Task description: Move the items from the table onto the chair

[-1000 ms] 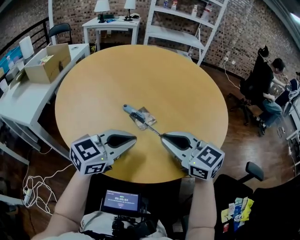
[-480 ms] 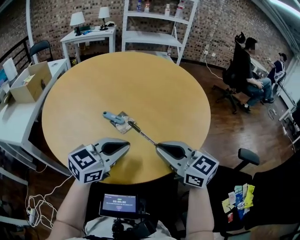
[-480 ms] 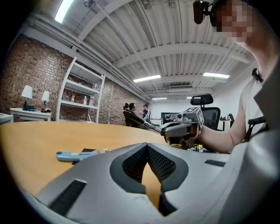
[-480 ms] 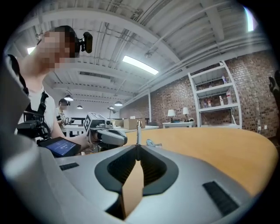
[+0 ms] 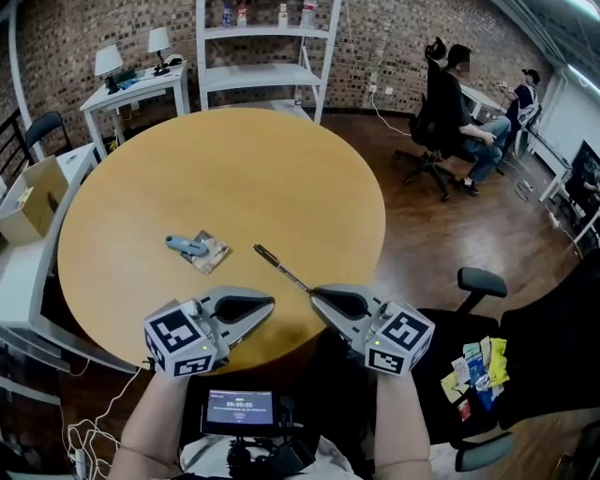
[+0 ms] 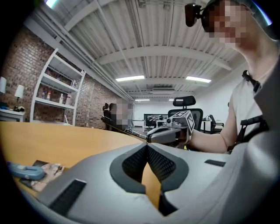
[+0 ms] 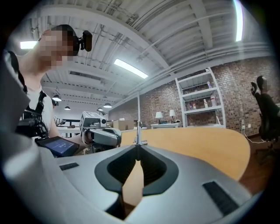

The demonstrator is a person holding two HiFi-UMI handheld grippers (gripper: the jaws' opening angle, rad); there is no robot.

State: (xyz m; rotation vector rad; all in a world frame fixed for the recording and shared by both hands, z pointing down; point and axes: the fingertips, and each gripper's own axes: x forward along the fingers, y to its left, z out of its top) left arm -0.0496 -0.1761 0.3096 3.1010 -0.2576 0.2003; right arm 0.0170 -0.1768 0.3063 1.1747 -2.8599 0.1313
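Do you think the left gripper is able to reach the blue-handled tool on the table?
Probably yes: only bare table lies between the left gripper and the blue-handled tool, which rests on a packet. Its jaws are shut and empty, so they must open first.

- The left gripper and right gripper have smooth grey shells tapering to a point, with black ribbed pads inside.
- The left cube and right cube bear black-and-white square markers, each with a small green light.
- The person wears a white short-sleeved top crossed by black straps.
- A small dark screen shows pale text, with black gear just below the screen.
- A black head camera sits at the brow.
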